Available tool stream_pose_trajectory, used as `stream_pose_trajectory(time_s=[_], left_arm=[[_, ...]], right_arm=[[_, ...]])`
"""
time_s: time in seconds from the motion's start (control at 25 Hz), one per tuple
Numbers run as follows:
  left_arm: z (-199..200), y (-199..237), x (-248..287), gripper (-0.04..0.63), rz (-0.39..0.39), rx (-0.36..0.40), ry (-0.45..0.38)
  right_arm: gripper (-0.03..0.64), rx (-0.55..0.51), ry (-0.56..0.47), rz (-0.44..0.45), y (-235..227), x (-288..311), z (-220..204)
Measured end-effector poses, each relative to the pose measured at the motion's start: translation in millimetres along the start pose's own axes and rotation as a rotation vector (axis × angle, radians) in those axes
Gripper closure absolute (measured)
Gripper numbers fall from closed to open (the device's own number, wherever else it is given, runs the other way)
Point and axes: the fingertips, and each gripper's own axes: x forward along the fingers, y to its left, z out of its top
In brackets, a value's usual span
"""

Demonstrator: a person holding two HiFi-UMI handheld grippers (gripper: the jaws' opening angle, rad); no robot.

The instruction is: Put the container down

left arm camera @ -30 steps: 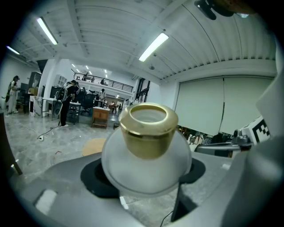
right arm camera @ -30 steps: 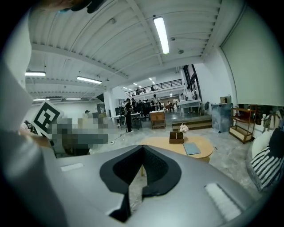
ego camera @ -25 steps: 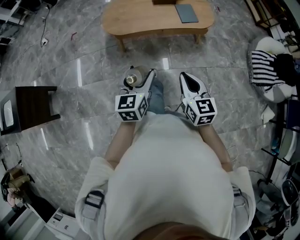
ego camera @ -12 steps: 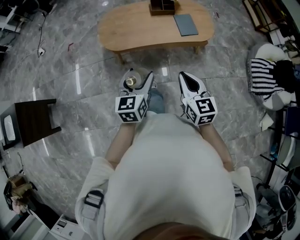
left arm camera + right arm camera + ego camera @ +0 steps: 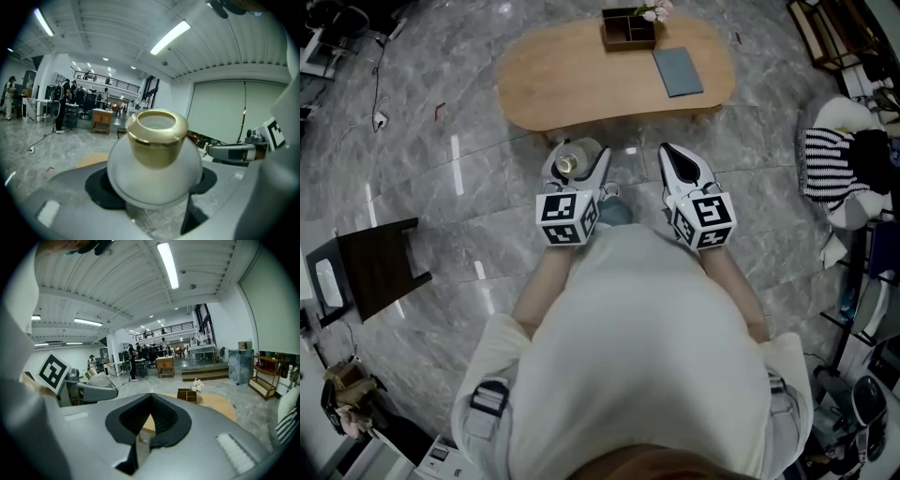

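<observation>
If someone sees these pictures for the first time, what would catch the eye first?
The white round container with a gold neck, clamped in the left gripper, fills the left gripper view. Ahead on the marble floor stands a light wooden table bearing a dark divided box and a grey pad.

Both forearms reach forward, side by side. Left gripper (image 5: 577,157): jaws wide, clamped on container (image 5: 566,162). Right gripper (image 5: 677,157): jaws together, empty. Both grippers point slightly downward.
</observation>
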Motion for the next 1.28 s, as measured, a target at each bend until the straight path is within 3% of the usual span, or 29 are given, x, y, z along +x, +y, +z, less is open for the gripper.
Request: stream_pose_trajectory(time_s=[0.76,1.0,1.28], left_arm=[[25,81,112,0.255,-0.072,0.022,0.067],[10,94,144,0.255,-0.062,0.018,0.115],[-24,109,197,0.255,-0.028,0.005,0.166]], right_arm=[[0.618,0.009,0.037,-0.097,-37,114,22],[0.618,0.06,0.077,-0.101,-48,126,13],[0.618,0.041,0.157,-0.05,-76,163,-17]])
